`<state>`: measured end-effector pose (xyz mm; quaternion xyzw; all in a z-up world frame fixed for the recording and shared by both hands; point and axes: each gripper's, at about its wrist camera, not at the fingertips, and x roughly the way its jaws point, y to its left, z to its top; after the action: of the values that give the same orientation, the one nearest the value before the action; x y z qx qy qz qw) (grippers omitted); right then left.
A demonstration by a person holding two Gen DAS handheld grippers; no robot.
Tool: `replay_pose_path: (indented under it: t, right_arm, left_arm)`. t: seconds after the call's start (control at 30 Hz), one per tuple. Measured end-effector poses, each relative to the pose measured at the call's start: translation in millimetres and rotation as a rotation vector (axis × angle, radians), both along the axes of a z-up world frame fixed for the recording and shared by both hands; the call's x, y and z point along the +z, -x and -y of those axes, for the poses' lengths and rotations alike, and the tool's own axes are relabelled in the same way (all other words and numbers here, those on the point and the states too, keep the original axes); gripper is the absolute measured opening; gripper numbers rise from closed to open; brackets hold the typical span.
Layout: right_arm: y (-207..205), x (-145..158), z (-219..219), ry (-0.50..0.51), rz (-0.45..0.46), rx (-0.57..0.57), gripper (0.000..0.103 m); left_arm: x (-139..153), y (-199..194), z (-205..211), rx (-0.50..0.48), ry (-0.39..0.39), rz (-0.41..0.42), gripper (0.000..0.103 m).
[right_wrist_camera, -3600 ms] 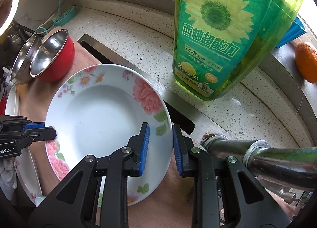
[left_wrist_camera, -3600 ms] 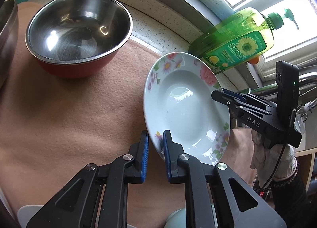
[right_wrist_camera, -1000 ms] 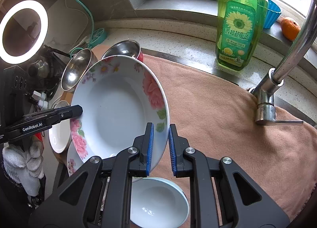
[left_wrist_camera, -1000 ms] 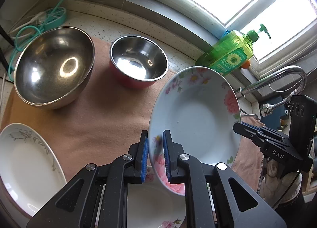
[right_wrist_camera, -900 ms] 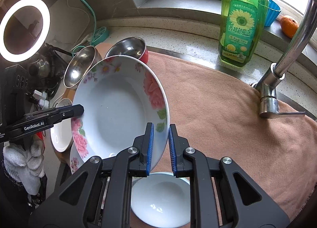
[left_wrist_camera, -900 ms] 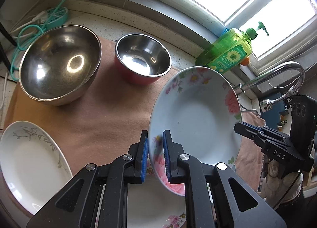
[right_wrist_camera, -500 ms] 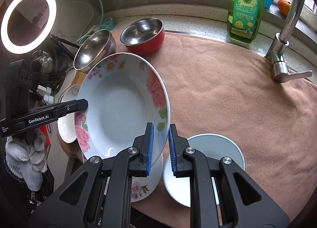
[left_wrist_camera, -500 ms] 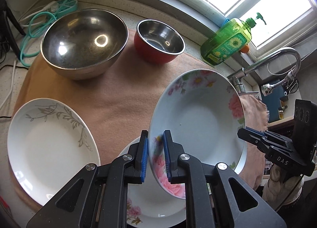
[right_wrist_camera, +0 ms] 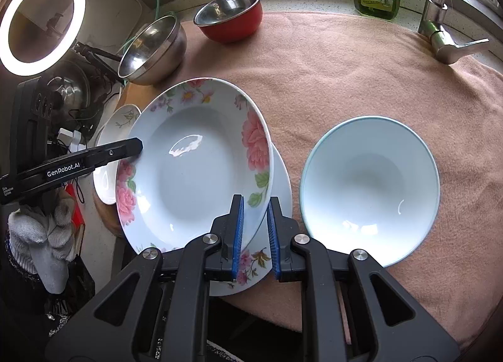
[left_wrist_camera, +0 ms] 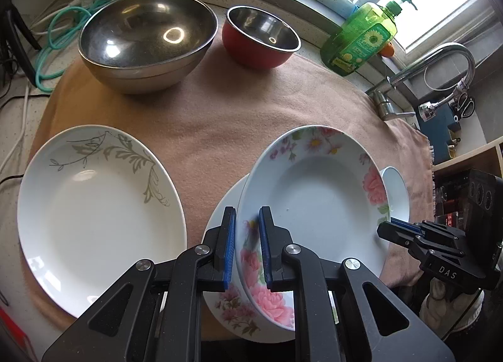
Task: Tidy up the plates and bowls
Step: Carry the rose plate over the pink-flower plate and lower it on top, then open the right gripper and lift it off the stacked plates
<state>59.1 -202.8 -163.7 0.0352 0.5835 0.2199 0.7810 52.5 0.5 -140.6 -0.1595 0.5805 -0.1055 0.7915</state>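
Both tongs, left (left_wrist_camera: 246, 245) and right (right_wrist_camera: 254, 233), grip the floral plate (right_wrist_camera: 195, 170) by opposite rims

Left black two-finger gripper with blue pads (left_wrist_camera: 246, 244) angles steeply down, jaws pinched close on the near rim of a flower-patterned deep white plate (left_wrist_camera: 314, 192). Right black gripper with blue pads (right_wrist_camera: 254, 233) tilts down too, jaws clamped on the opposite rim. White knit-gloved hands (right_wrist_camera: 41, 236) hold both handles.
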Motion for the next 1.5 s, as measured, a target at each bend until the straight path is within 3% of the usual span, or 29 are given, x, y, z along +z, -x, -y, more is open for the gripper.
replay_pose_path:
  t: [0.6,1.2,1.5]
  right_arm:
    - [20.4,-27.8,-0.1,0.009,-0.061,-0.040,0.015]
    - [18.0,-33.3,-4.9,0.038,-0.061,-0.035,0.015]
    - [19.6,-32.0,-5.8,0.061,-0.045,-0.038,0.016]
  left_arm:
    - [-14.9,9.0,8.6,-0.080,-0.060,-0.019,0.013]
    - [-24.0,10.6,12.9,-0.108,-0.091,-0.028,0.014]
    - [-22.1,11.4,22.6,-0.152,-0.154,0.001,0.014]
